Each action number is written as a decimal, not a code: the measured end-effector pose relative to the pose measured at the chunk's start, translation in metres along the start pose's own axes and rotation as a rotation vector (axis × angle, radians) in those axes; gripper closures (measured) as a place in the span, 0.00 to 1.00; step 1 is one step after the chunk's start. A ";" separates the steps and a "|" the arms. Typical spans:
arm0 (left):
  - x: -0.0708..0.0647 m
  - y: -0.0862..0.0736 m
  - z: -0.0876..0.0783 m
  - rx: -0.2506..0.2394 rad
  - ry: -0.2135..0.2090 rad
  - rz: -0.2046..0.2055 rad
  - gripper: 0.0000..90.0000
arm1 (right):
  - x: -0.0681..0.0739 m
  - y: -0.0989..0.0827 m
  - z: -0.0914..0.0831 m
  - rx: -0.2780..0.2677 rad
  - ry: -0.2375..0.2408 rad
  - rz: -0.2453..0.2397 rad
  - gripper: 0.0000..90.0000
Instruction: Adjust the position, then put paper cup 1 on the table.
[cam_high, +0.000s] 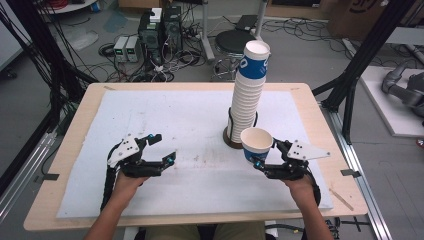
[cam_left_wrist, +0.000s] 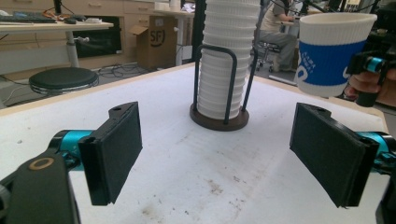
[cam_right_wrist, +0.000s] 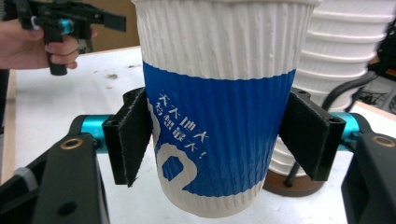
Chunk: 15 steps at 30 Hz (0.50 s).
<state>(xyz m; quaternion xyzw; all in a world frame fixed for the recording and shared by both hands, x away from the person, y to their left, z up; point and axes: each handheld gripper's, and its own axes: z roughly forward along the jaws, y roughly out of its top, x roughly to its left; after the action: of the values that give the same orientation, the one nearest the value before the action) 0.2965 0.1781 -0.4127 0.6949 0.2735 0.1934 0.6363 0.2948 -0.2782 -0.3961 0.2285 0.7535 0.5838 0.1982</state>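
1. The right hand-held gripper (cam_high: 261, 157) pinches a single paper cup (cam_high: 256, 143), white with a blue band, near the right front of the bench (cam_high: 70, 150).
2. In the right gripper view the two black pads press on opposite sides of the paper cup (cam_right_wrist: 219, 107), against its blue band; the cup stands upright with its open mouth at the top.
3. The cup's base hangs clear of the white mat (cam_high: 165, 115) that covers the bench.
4. Just behind the held cup stands a tall stack of cups (cam_high: 248, 92) of the same kind, seated in a cup holder (cam_high: 231, 137) with a round brown base and dark wire uprights.
5. The stack leans slightly to the right towards its top in the high view.
6. The left hand-held gripper (cam_high: 160, 148) is over the left front part of the mat, well apart from the cup and the stack.
7. Its jaws are spread wide with nothing between them; in the left gripper view the stained mat shows between them.
8. The left gripper view also takes in the stack of cups (cam_left_wrist: 224, 60) straight ahead, and the held paper cup (cam_left_wrist: 332, 53) at upper right.
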 end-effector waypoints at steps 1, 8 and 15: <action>0.000 -0.001 0.000 0.004 0.004 0.001 0.19 | -0.001 0.000 -0.001 -0.002 -0.004 0.000 0.32; 0.000 0.000 -0.003 0.000 0.006 0.008 0.19 | -0.001 0.000 -0.005 -0.003 -0.015 -0.001 0.32; 0.000 -0.001 -0.004 -0.001 0.007 0.000 0.19 | -0.001 0.002 -0.009 -0.016 -0.031 -0.012 0.32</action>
<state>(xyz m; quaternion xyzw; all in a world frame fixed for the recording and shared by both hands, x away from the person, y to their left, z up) 0.2940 0.1815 -0.4132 0.6941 0.2755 0.1959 0.6356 0.2906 -0.2854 -0.3920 0.2313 0.7470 0.5850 0.2149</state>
